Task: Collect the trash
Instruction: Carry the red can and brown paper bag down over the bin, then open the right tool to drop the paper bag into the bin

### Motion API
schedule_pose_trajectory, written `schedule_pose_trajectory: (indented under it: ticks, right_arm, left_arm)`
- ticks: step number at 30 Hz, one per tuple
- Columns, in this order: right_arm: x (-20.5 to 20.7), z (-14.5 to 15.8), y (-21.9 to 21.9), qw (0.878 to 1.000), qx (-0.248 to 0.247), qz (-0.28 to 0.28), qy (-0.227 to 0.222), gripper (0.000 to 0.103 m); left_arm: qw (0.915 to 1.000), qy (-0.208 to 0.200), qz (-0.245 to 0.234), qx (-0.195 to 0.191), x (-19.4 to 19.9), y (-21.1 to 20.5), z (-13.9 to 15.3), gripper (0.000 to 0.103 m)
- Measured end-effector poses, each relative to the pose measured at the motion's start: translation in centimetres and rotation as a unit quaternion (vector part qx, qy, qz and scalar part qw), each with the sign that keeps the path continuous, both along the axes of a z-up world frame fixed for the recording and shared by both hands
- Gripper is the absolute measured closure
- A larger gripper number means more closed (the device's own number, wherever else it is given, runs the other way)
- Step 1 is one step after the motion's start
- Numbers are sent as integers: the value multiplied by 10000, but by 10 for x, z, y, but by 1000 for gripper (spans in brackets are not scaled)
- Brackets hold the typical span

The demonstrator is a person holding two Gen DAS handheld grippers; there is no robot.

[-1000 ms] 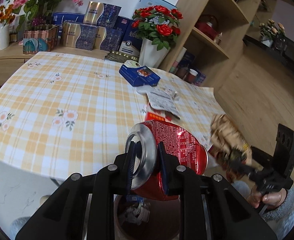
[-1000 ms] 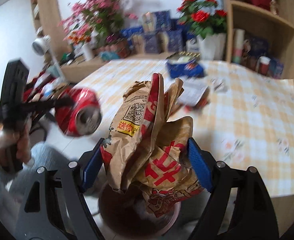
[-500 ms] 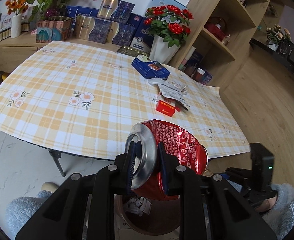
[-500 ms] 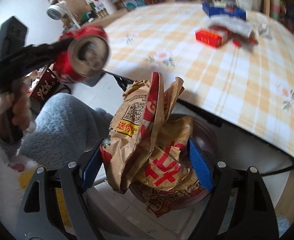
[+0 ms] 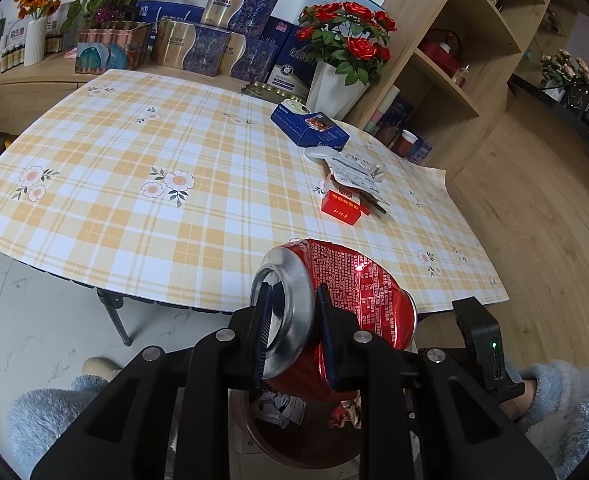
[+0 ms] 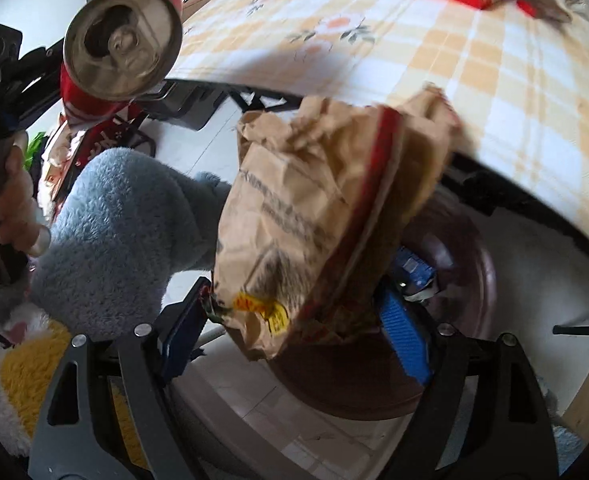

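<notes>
**Left gripper** (image 5: 290, 312)
- Fingers clenched on a red drink can (image 5: 350, 292): one pad inside the open silver top, the other against the outer wall.
- Can dented, lying on its side, top end toward the left of the left wrist view.
- Held in the air, just in front of the tabletop (image 5: 134, 184) edge and above a round brown bin (image 5: 294, 440) on the floor.
- In the right wrist view, grasped by a hand (image 6: 10, 196) at the far left.

**Right gripper** (image 6: 294, 332)
- Fingers set wide, with a crumpled brown paper bag (image 6: 314, 208) between them.
- Bag tilted and blurred. Pad pressure on it: cannot tell.
- Pointed steeply downward, with the bag directly over the bin mouth.
- Blue scrap and other litter already inside the bin.
- Fuzzy blue sleeve (image 6: 122, 220) to the left of the bag.

**Tabletop**
- Covered with a yellow plaid cloth with a flower print.
- Toward the right side: small red box (image 5: 340, 210), with a printed wrapper just behind it and a blue box (image 5: 310, 126) beyond that.
</notes>
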State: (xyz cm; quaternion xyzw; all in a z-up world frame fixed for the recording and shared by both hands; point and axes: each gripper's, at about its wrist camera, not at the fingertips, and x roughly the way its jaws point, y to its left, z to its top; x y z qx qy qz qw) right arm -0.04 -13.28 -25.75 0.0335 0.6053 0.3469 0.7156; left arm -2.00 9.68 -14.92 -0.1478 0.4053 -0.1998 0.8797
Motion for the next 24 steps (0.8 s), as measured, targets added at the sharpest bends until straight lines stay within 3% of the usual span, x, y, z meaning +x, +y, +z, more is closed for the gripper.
schedule_pose_trajectory:
  ticks: [7, 15, 19, 24]
  right_arm:
    - [-17, -1, 6, 9993, 10, 325, 161, 22]
    - [-5, -17, -10, 9985, -383, -257, 290, 18]
    - [1, -16, -16, 9974, -460, -516, 227, 11]
    - [12, -7, -39, 9925, -451, -1139, 54, 11]
  left_arm:
    - [10000, 21, -9, -10, 1, 0, -3, 81]
    - [9999, 84, -58, -4, -1, -5, -9, 81]
    - [9999, 127, -78, 25, -2, -4, -13, 81]
    - [9997, 161, -148, 86, -3, -7, -18, 81]
